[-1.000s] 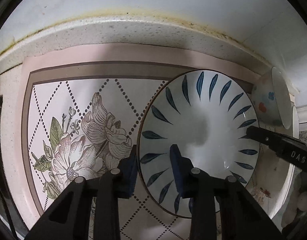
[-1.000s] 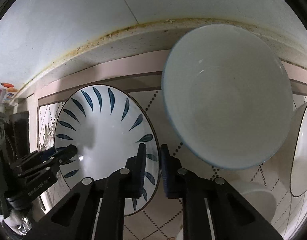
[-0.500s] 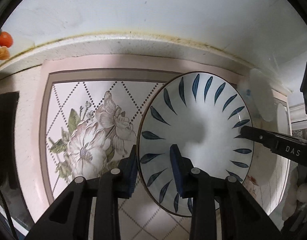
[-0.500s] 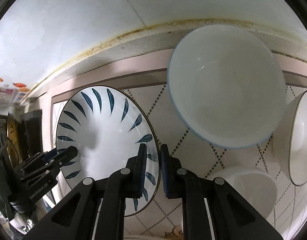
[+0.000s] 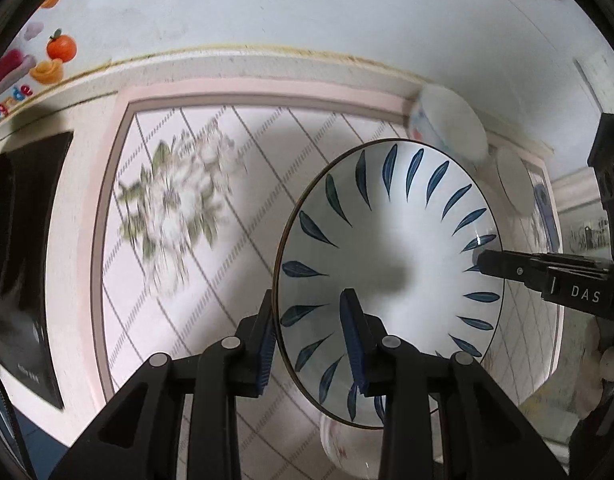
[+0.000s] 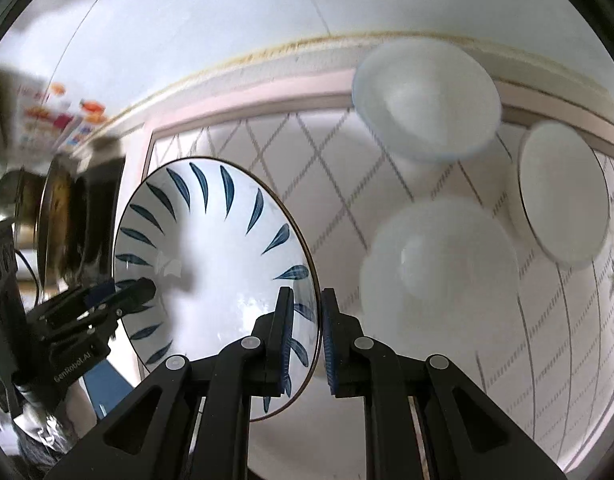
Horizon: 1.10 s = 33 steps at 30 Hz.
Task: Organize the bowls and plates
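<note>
Blue-leafed plate (image 5: 391, 276), clamped by the left gripper (image 5: 309, 336) at its near-left rim, had risen clear off the floral mat (image 5: 179, 200); from the right view, the right gripper (image 6: 305, 336) pinched the plate's opposite rim, bowls (image 6: 427, 96) beyond, so a two-handed carry seemed underway

Glossy glazed ceramic plate (image 5: 391, 248), speckled stone counter (image 5: 235, 68)

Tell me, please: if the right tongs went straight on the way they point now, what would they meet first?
Probably the plain white bowl on the mat, just beyond the right tongs, which grip the leaf-patterned plate; depth is unclear.
</note>
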### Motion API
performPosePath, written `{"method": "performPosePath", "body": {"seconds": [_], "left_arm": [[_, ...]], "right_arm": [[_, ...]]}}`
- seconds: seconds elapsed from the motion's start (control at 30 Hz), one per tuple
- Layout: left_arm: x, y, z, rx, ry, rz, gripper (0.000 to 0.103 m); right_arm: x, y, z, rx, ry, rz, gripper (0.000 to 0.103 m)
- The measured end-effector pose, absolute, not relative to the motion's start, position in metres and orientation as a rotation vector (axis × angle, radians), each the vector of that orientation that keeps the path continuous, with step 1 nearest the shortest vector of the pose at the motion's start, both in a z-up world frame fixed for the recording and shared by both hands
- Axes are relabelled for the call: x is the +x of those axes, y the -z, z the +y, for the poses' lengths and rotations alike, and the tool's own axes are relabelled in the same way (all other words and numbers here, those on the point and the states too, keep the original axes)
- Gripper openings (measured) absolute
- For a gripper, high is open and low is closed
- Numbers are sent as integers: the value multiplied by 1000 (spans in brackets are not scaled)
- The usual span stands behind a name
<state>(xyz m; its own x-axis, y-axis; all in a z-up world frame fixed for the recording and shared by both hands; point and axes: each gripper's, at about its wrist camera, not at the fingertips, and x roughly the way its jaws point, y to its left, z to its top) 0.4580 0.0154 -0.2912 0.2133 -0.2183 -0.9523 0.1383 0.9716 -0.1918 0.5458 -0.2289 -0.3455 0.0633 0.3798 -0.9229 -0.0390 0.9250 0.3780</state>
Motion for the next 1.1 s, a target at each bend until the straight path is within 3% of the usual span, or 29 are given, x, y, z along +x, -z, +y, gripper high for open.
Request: {"method": "performPosePath", "body": {"seconds": [0.43,1.1], "left_arm": [[361,329,-22,-69,271,1428,28],[350,357,-58,18,214,1450,29]], "right_arm": [[432,382,-263,269,-336,1570,15],[398,428,-274,294,-328,1608,15]]}}
